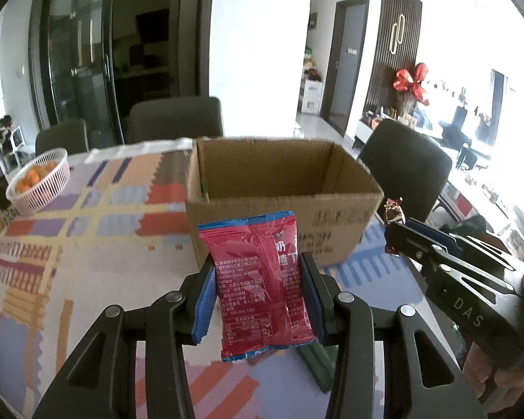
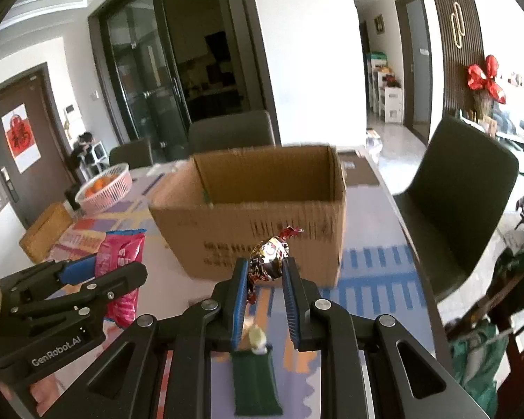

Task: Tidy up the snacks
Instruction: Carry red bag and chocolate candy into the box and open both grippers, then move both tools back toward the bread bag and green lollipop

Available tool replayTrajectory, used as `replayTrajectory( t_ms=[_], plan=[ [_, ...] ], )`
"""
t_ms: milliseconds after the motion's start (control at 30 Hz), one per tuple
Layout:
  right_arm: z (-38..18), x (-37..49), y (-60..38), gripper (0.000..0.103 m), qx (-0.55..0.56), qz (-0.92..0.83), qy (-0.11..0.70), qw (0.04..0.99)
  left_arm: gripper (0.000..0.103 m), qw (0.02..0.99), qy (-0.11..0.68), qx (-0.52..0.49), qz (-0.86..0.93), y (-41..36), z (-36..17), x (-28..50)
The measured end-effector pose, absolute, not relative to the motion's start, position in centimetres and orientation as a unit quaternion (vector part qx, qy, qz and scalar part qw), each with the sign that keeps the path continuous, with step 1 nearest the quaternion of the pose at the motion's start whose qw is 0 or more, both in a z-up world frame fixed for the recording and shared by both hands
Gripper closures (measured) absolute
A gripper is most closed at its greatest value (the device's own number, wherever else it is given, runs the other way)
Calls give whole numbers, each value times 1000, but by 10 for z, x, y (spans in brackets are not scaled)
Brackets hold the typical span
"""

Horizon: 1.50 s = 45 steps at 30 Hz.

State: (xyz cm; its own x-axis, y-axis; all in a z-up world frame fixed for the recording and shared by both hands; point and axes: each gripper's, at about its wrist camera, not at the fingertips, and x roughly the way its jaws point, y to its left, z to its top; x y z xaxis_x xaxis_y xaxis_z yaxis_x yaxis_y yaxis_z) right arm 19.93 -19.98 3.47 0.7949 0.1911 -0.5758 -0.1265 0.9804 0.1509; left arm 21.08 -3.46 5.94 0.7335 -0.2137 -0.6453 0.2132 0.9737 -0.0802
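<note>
An open cardboard box [image 1: 283, 206] stands on the patterned table, also in the right wrist view [image 2: 255, 223]. My left gripper [image 1: 258, 279] is shut on a red snack packet [image 1: 258, 279] and holds it upright above the table, in front of the box. The packet also shows in the right wrist view [image 2: 122, 262]. My right gripper [image 2: 263, 272] is shut on a foil-wrapped candy [image 2: 269, 258], held in front of the box; the candy shows in the left wrist view [image 1: 394, 211]. A dark green snack bar [image 2: 256, 380] lies on the table below the right gripper.
A pink basket of oranges [image 1: 40, 181] stands at the table's far left. Dark chairs [image 1: 176, 118] stand behind the table and one [image 2: 461, 202] to its right. The table's right edge runs close to the box.
</note>
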Motion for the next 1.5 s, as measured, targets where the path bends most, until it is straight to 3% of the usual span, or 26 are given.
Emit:
replayTrajectory(
  t_ms=[467, 1033, 1133, 1233, 1500],
  plan=[
    [78, 243, -189, 82, 42, 90, 272, 957, 59, 944, 312, 13, -103, -26, 96, 263],
    [70, 324, -189, 82, 29, 93, 323, 941, 59, 921, 372, 25, -110, -41, 83, 347],
    [63, 329, -191, 81, 28, 84, 330, 940, 51, 919, 380, 32, -99, -41, 78, 352],
    [60, 328, -191, 63, 22, 70, 334, 940, 37, 926, 366, 37, -84, -36, 79, 343],
    [69, 293, -190, 62, 7, 77, 306, 949, 35, 933, 345, 37, -93, -24, 85, 298]
  ],
)
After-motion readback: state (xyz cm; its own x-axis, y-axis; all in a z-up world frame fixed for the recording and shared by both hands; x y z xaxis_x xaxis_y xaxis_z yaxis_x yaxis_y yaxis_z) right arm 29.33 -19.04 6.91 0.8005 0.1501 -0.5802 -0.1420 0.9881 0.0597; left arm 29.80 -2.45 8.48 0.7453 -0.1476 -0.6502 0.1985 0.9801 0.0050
